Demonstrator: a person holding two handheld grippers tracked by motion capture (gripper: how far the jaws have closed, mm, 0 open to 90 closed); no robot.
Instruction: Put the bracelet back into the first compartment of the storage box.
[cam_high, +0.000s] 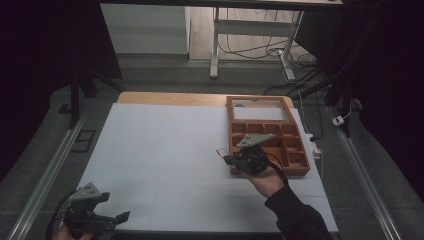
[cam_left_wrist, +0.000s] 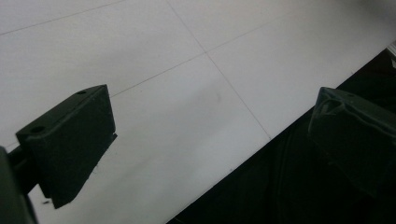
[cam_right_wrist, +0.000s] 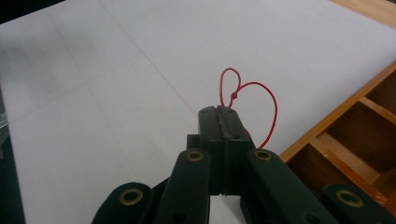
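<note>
Red wire (cam_right_wrist: 261, 100) loops from the right hand-held gripper (cam_right_wrist: 223, 112), clamped on it just left of the wooden tray (cam_high: 295, 150); the tray's compartments look empty. Left hand-held gripper (cam_left_wrist: 210, 135) gapes, well away from the tray.

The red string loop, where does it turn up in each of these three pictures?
High view: red string loop just left of the right gripper, beside the wooden tray.
Right gripper view: centre, poking from the shut jaws.
Left gripper view: not in it.
Shared landmark: the white table sheet.
</note>
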